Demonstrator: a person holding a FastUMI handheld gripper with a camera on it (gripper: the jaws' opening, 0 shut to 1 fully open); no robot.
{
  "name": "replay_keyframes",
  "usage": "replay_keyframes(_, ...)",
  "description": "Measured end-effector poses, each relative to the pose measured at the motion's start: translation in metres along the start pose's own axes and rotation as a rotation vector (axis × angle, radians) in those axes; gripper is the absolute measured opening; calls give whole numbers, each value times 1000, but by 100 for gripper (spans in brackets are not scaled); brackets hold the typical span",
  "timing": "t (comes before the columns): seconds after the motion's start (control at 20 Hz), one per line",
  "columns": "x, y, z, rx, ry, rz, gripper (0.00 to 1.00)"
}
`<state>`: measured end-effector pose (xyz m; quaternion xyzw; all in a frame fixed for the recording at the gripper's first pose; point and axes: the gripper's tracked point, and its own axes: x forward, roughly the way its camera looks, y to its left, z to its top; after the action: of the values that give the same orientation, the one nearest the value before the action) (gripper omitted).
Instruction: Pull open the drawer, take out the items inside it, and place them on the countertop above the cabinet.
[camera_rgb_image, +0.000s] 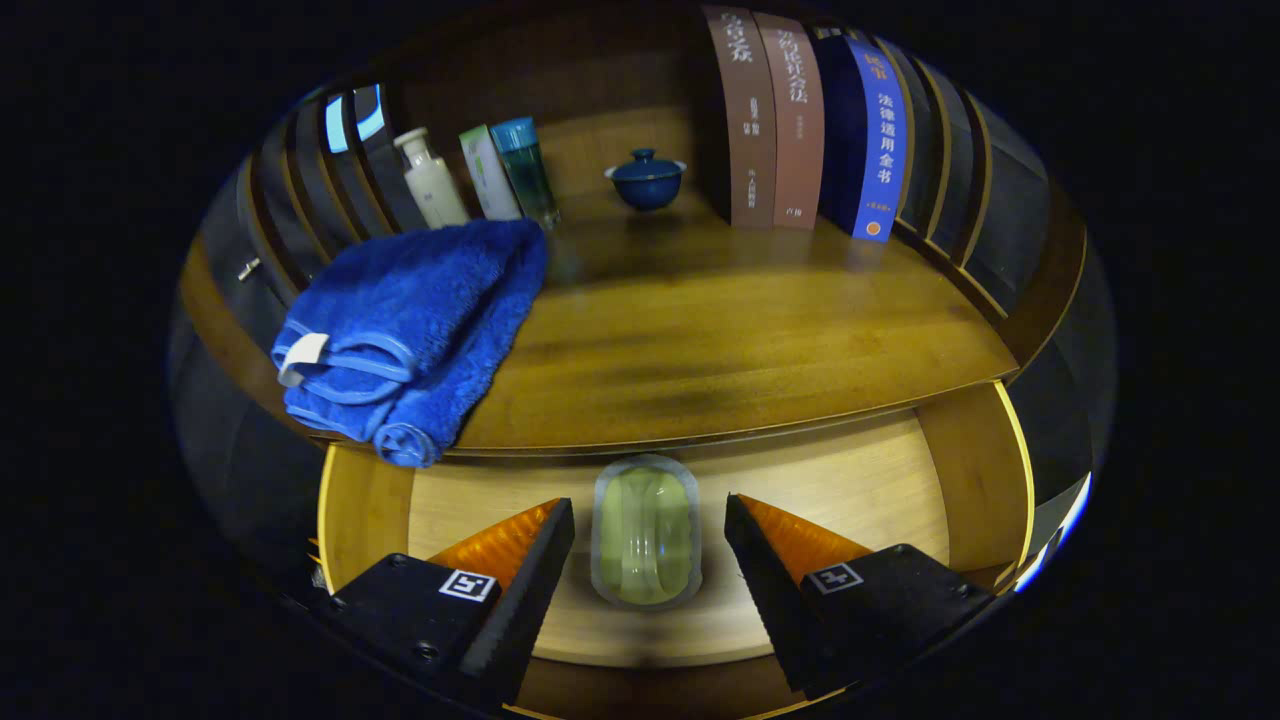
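Gripper view: tool (648, 560) open around soap (646, 531), towel (415, 325) beyond.

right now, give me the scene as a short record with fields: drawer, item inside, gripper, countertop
drawer: wooden drawer pulled open below the countertop
item inside: pale green translucent rounded container lying on the drawer floor, between the fingers, untouched
gripper: gripper open, one finger on each side of the container
countertop: wooden countertop holds a folded blue fluffy towel, three slim bottles, a dark blue lidded ceramic cup and upright books
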<state>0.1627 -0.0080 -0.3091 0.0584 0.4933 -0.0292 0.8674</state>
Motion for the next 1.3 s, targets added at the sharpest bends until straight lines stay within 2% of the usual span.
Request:
replay_keyframes(0.05,5,2,-3,-2,25,7,97)
replay_keyframes(0.35,24,3,-22,20,149,1,69)
replay_keyframes(0.5,28,3,-26,-9,178,-5,68)
replay_keyframes(0.55,32,1,-14,-7,190,-11,68)
replay_keyframes(0.6,31,4,-30,-13,197,-9,61)
replay_keyframes(0.85,35,6,-33,-11,218,10,27)
replay_keyframes(1.05,32,8,-35,-32,228,28,27)
replay_keyframes(1.3,16,10,-27,-39,158,44,27)
